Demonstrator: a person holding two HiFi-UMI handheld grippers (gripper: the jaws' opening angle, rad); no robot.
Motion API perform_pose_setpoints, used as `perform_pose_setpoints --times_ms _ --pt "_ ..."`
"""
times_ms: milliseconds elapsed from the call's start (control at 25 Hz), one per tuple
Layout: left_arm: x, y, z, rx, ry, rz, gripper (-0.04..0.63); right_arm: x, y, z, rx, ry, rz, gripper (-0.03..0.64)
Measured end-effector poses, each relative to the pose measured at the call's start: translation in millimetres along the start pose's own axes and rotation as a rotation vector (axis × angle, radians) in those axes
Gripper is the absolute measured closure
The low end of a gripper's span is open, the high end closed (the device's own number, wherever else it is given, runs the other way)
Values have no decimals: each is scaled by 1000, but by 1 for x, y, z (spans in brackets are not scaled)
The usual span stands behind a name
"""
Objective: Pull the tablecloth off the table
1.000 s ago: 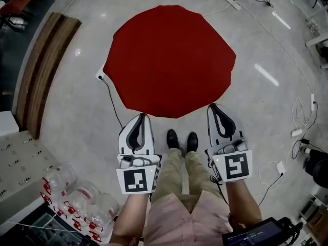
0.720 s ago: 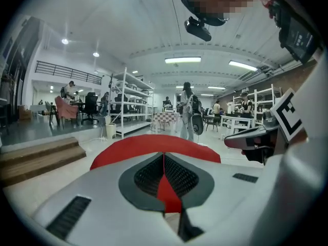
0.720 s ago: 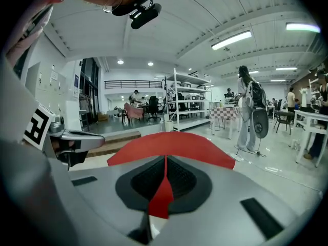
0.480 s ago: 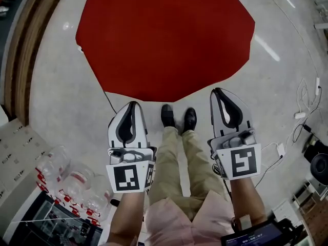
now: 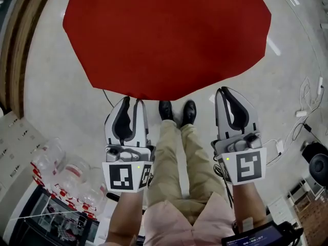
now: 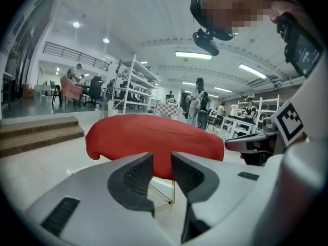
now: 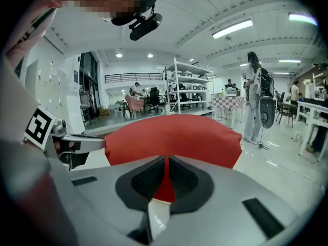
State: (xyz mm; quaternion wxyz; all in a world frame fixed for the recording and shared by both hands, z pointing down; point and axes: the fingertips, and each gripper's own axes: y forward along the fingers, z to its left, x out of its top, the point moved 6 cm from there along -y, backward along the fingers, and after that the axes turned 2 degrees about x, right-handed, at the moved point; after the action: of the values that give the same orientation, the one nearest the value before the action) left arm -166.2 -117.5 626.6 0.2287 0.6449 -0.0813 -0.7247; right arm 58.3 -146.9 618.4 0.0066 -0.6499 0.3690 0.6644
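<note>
Grey-jawed, the left claw (image 5: 131,101) is seen opening with nothing between its jaws; the right claw (image 5: 222,90) is closed and empty. Just beyond both, the red tablecloth (image 5: 169,35) is draped over the tabletop.

The table (image 6: 173,192) bears only a red tablecloth (image 5: 169,35), which covers its top fully. On the pale floor (image 5: 56,101), white cables (image 5: 302,114) lie at 3 o'clock.

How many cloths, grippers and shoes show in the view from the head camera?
Red tablecloth: 1
Grippers: 2 (left gripper, jaws opening, nothing between them; right gripper, jaws together, empty)
Black shoes: 2
Total: 5
</note>
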Motion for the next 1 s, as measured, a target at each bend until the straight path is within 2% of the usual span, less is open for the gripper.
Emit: perform_pose_setpoints --times_ms 80,120,240,520,640,800,880,1000 --pt "-8 4 -2 -20 -27 10 417 -4 3 -1 2 1 4 598" --pt "-11 4 -2 -27 -42 14 382 -4 4 0 2 1 4 598" --pt "-16 4 2 -33 -93 12 331 -4 5 4 4 1 7 598" --pt "-18 16 7 -78 -206 -18 299 -6 7 6 8 3 19 598" --pt "-17 16 9 -73 -252 -24 299 -8 9 6 11 7 27 598" --pt "-17 20 7 22 -265 -12 299 -12 8 7 9 10 37 598" --pt "-18 21 7 79 -244 -6 301 -12 9 8 11 6 40 598" --pt "-19 23 9 133 -234 13 352 -14 9 7 11 8 41 598"
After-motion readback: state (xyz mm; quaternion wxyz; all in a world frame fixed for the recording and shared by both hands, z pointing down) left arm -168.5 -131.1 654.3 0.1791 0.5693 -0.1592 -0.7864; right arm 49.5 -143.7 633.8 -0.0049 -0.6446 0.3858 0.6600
